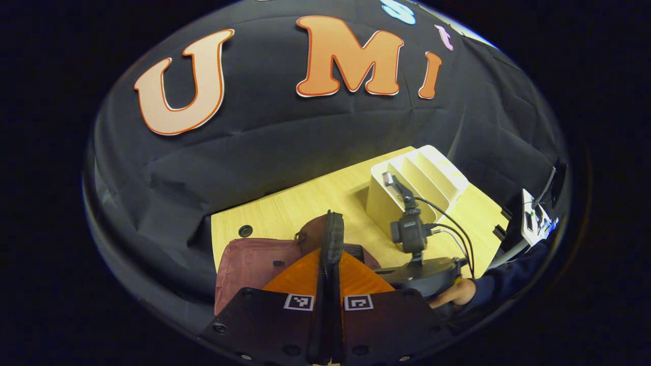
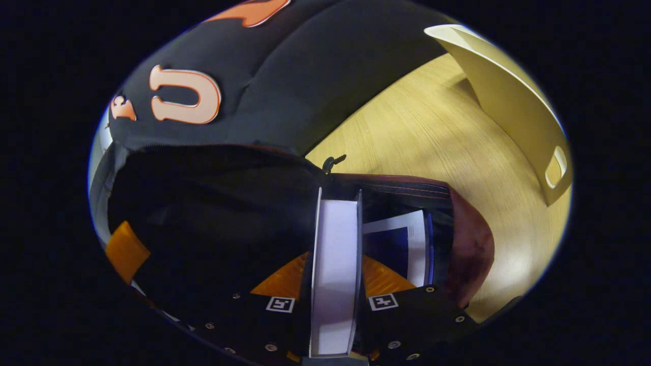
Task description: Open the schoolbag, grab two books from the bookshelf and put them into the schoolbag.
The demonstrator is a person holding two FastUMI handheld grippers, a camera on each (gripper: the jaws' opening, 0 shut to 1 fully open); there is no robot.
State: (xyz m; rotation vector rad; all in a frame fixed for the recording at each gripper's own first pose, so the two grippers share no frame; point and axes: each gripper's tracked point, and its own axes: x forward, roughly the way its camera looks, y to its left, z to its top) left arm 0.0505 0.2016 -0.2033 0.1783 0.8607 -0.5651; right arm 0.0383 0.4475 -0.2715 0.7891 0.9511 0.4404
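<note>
Right gripper (image 2: pixel 333 254) jaws clamp a book (image 2: pixel 333 264) inside the schoolbag (image 2: pixel 470 249) — left gripper (image 1: pixel 328 254) jaws pinch its strap (image 1: pixel 333 239).

We are seeing a light wooden table (image 1: pixel 285 211) lying in front of the black cloth wall (image 1: pixel 285 137), with a dark round hole (image 1: pixel 245 231) showing near its left edge. Off its right end, a white device (image 1: pixel 534 221) with cables is sitting.

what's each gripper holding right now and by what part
Left gripper pinches the schoolbag's black strap. Right gripper clamps a book by its edge, over the open bag.
</note>
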